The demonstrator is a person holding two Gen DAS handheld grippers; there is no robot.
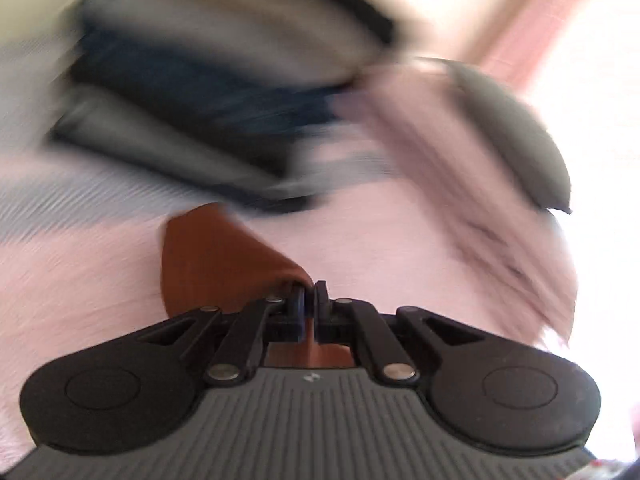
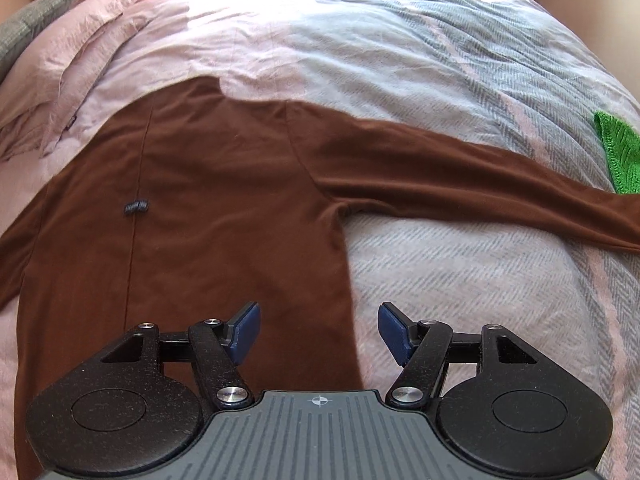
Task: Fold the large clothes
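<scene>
A brown long-sleeved shirt [image 2: 224,184] lies spread flat on the bed, one sleeve [image 2: 460,168] stretched out to the right. My right gripper [image 2: 319,332] hangs open just above the shirt's right side edge, with nothing between its blue pads [image 2: 244,332]. In the blurred left wrist view, my left gripper [image 1: 310,292] is shut on a fold of the brown shirt [image 1: 212,252], which bunches up to the left of the jaws over the pink bedding [image 1: 400,248].
A grey-and-pink herringbone blanket [image 2: 460,280] covers the bed's right half. Pink pillows [image 2: 60,76] and a grey pillow [image 2: 24,28] lie at the far left. A green cloth [image 2: 620,152] sits at the right edge. Blurred dark and grey cloths [image 1: 192,92] lie beyond the left gripper.
</scene>
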